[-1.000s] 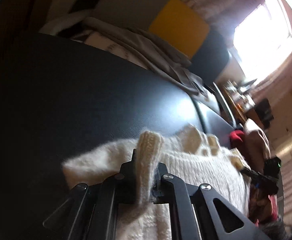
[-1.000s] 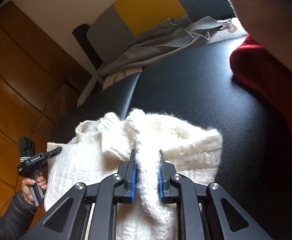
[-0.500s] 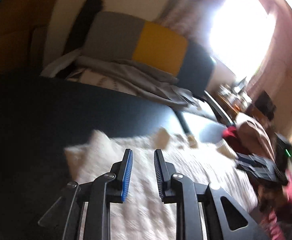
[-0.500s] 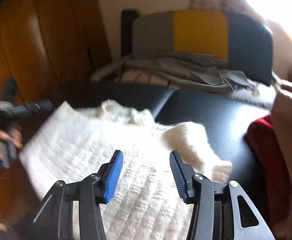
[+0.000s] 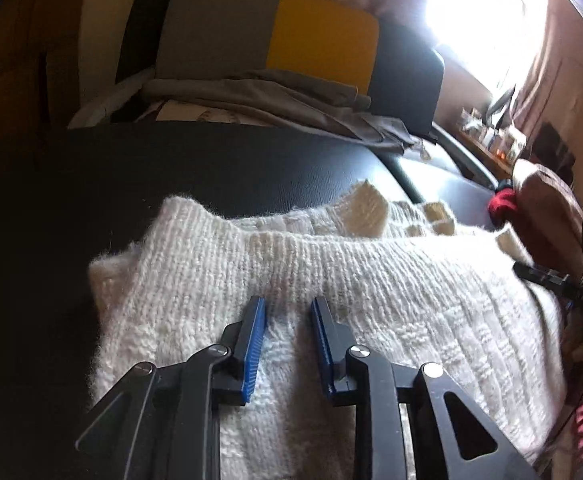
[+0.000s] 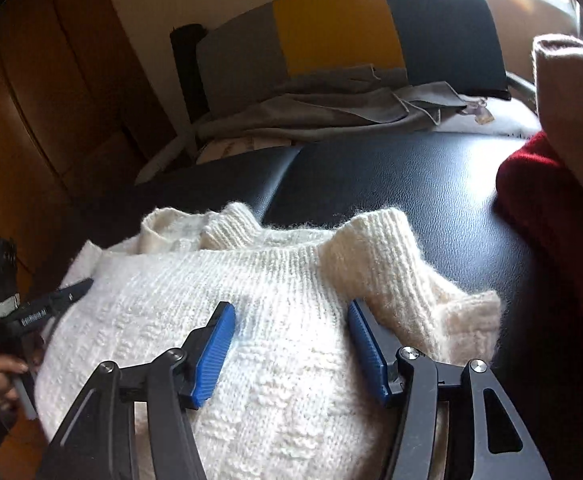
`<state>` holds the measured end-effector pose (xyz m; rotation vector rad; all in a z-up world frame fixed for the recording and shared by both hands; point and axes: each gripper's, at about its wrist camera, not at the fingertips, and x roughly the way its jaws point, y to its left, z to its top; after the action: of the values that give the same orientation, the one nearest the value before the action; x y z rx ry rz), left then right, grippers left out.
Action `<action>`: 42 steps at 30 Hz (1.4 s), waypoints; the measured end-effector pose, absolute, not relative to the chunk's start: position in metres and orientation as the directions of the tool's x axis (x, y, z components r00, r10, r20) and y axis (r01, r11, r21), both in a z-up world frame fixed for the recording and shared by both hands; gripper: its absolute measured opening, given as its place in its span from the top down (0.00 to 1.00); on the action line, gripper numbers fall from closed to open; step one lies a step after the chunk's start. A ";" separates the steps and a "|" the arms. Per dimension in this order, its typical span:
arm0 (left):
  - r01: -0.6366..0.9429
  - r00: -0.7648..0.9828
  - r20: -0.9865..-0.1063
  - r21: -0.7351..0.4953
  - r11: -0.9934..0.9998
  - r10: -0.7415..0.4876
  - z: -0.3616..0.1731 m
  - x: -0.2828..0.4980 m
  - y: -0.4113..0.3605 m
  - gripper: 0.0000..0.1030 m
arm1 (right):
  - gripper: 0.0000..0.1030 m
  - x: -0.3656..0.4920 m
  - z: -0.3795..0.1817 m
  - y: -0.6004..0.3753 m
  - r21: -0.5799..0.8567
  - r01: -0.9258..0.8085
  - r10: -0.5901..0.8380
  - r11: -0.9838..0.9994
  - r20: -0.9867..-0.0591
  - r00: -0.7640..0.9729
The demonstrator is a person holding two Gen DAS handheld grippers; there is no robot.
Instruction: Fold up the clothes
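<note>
A white knitted sweater [image 5: 371,280] lies folded on the black padded surface [image 5: 171,160]; it also shows in the right wrist view [image 6: 271,320]. My left gripper [image 5: 287,306] is open and empty just above the sweater's left part, with a narrow gap between its blue pads. My right gripper [image 6: 291,314] is open wide and empty above the sweater's right part, beside a folded sleeve [image 6: 375,256]. The left gripper also shows at the left edge of the right wrist view [image 6: 71,292], the right gripper at the right edge of the left wrist view [image 5: 539,274].
A red garment [image 6: 539,192] and a beige one [image 6: 571,92] lie to the right on the black surface [image 6: 411,184]. Grey clothes [image 6: 331,108] are piled at the back against a grey, yellow and dark cushion [image 6: 339,36]. Wooden panels [image 6: 31,120] stand at the left.
Both grippers let go of the sweater's edge and opened. The sweater now lies flat and folded, and both grippers have drawn back over it.
</note>
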<state>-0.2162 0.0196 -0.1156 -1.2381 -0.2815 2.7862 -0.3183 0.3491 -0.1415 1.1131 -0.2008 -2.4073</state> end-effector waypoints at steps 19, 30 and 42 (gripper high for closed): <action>-0.473 -0.553 -0.688 -0.204 -0.857 0.469 -0.064 -0.180 0.211 0.76 | 0.13 -0.119 -0.143 0.466 0.724 0.434 -0.844 -0.536 -0.463 -0.270; -0.565 -0.461 -0.730 -0.197 -0.801 0.505 -0.095 -0.211 0.279 0.74 | 0.11 -0.157 -0.152 0.428 0.739 0.554 -0.875 -0.384 -0.483 0.038; -0.492 -0.480 -0.733 -0.230 -0.840 0.482 -0.108 -0.216 0.281 0.75 | 0.07 -0.125 -0.142 0.424 0.704 0.598 -0.760 -0.384 -0.609 0.228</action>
<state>-0.2156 0.2812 -0.1078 -1.1361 0.0165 2.3026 -0.1251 0.4241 -0.1422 1.3204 -0.1714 -1.4599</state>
